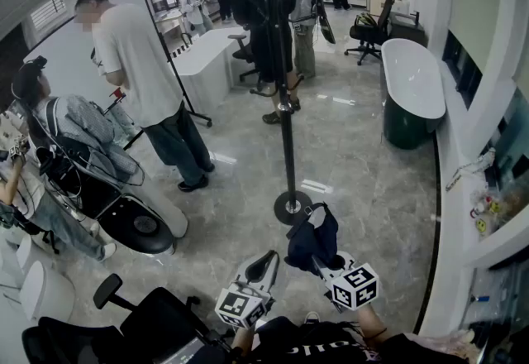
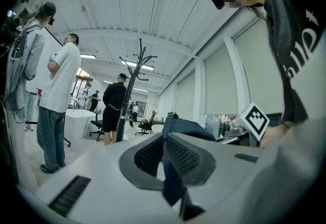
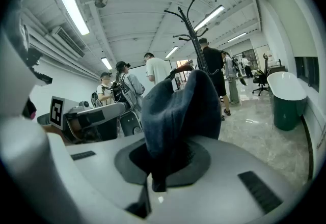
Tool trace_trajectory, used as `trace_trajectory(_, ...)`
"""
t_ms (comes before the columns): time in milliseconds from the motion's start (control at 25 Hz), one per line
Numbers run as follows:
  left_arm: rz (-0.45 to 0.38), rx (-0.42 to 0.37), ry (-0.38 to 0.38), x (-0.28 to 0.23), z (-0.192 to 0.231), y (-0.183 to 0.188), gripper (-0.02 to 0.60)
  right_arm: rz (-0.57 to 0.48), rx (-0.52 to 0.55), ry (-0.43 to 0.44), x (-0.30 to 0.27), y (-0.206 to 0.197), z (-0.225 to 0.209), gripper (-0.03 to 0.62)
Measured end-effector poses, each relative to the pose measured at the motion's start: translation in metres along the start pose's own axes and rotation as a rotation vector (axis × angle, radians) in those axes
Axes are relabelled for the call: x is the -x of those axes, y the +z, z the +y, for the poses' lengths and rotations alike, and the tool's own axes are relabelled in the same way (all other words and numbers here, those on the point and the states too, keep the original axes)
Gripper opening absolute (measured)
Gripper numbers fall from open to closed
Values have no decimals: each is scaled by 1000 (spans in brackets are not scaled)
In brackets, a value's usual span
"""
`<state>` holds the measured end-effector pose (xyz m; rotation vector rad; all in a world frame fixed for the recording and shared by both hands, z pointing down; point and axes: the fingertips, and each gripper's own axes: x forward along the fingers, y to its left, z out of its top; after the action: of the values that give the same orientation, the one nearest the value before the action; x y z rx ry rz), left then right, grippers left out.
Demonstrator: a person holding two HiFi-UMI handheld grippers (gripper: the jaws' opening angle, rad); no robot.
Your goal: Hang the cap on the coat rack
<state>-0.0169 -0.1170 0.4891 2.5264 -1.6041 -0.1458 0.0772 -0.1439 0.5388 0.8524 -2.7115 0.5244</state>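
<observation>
Low at frame centre, the right tool (image 1: 319, 260) and left tool (image 1: 269, 260) both pinched the dark cap (image 1: 312, 237). Raising it opened toward the coat rack (image 1: 286, 106), upper centre, would probably help it hook.

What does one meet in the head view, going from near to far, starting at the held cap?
cap → coat rack's round base → person in black → black office chair

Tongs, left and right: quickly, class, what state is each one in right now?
Left tongs: closed on a dark blue edge of the cap.
Right tongs: closed, holding the cap by its fabric.
</observation>
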Motion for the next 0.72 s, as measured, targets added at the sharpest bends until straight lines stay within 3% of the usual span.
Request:
trace_trajectory(280,44,14,-9,-25,-2,-2,23,19,28,10,-14,9,-25,29)
trace_trajectory(720,14,-25,-56,-80,96,23,23,-32,82,-28,-106,82,-46,29)
